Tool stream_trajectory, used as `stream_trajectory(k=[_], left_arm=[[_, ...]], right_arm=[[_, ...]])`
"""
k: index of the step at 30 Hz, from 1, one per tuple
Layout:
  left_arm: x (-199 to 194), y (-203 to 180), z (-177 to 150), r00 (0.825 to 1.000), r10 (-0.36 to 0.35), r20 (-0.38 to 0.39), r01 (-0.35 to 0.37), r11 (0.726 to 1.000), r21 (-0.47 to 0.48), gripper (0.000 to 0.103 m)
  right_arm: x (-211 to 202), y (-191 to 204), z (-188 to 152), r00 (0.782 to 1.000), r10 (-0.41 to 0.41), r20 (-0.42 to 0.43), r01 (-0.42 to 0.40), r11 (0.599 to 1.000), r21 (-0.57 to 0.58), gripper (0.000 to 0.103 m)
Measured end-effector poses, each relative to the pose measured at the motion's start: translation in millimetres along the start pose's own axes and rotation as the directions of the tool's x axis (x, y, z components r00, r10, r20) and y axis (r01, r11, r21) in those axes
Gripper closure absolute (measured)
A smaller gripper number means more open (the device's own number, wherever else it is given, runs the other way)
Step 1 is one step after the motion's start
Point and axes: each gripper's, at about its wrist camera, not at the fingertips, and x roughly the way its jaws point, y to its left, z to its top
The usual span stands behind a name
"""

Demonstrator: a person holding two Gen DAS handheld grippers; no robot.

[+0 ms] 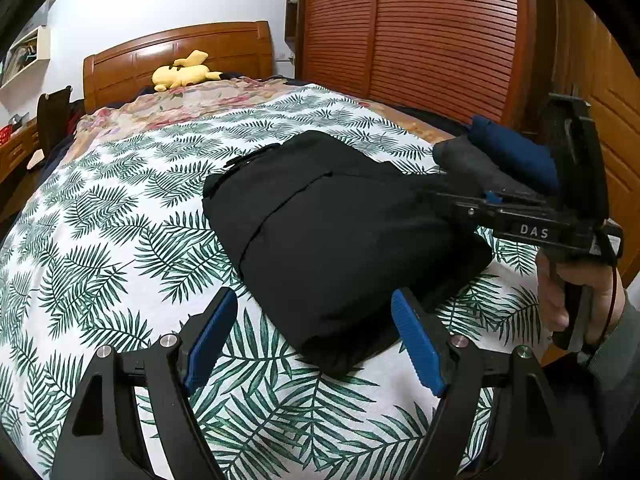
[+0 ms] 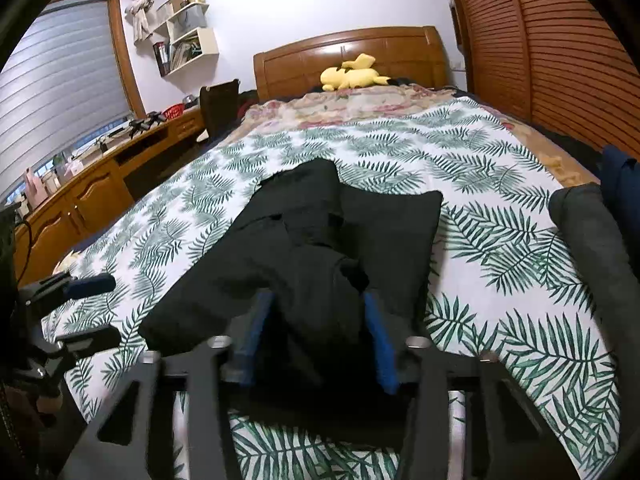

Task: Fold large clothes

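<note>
The right gripper (image 2: 316,336) has a bunched fold of the black garment (image 1: 340,232) between its blue pads (image 2: 380,344), apparently pinched. The left gripper (image 1: 316,332) hangs wide open, empty, at the garment's near corner. The garment lies folded on the leaf-print bedspread (image 1: 120,216); the wall shelf (image 2: 188,36) holds books.

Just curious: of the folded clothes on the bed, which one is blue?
The navy blue folded garment at the bed's edge by the wardrobe; the folded dark grey garment beside it and the big black garment aren't.
</note>
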Motion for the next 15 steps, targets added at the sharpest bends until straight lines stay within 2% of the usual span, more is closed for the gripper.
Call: stream_trajectory(k=[2, 8, 12, 15], left_arm=[[-0.7, 1.3, -0.6, 1.0, 0.0, -0.001, 0.0, 1.0, -0.004, 0.023], [0.6, 3.8, -1.7, 1.0, 0.002, -0.002, -0.002, 1.0, -0.011, 0.023], [1.3, 3.3, -2.4, 1.0, 0.001, -0.005, -0.001, 1.0, -0.009, 0.023], [0.8, 2.1, -2.6, 1.0, 0.002, -0.006, -0.002, 1.0, -0.001, 0.023]], right_arm=[[-0.1, -0.1, 1.3, 1.0, 0.026, -0.005, -0.026, 1.0, -0.005, 0.091], [-12.0, 5.5, 4.1, 0.998, 0.021, 0.057, -0.018, 0.998, -0.054, 0.099], [-26.5, 0.0, 8.0, 0.99, -0.048, 0.131, 0.055, 0.997, -0.049, 0.099], [-27.2, -15.8, 8.4, 0.987, -0.117, 0.114, 0.118, 0.993, -0.006, 0.1]])
